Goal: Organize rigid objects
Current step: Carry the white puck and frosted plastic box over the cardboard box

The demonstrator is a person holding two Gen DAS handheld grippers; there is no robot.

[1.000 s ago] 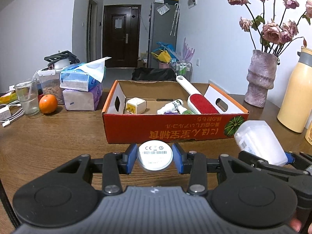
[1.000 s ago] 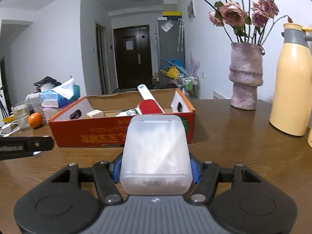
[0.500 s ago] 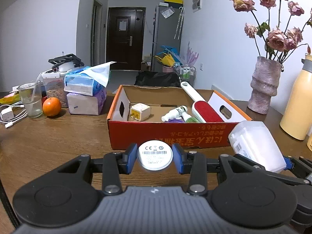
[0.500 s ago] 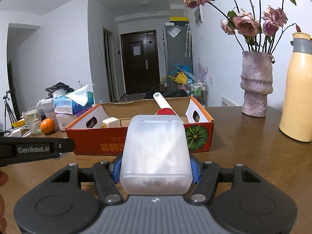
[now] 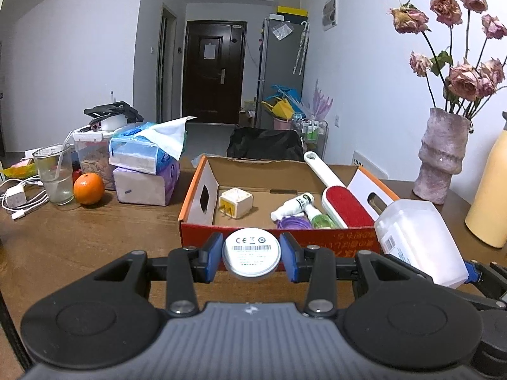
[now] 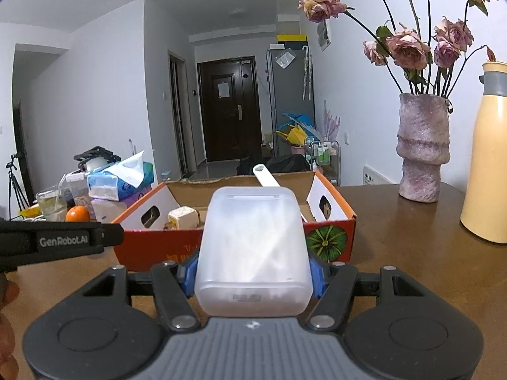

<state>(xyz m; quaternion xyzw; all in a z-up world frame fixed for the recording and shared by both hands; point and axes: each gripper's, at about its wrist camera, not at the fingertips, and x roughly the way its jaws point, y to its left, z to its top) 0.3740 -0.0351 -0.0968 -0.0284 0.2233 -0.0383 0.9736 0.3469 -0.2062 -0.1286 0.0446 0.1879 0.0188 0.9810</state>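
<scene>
Blue pads of the left gripper (image 5: 251,251) clamp a small white round disc (image 5: 251,252), held just short of the orange cardboard box (image 5: 279,237); the right gripper (image 6: 253,277) grips a translucent plastic case (image 6: 253,253) beside it, above the wooden table (image 5: 95,231).

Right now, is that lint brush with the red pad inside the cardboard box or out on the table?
Inside. The lint brush lies in the cardboard box, its white handle poking above the back rim.
</scene>
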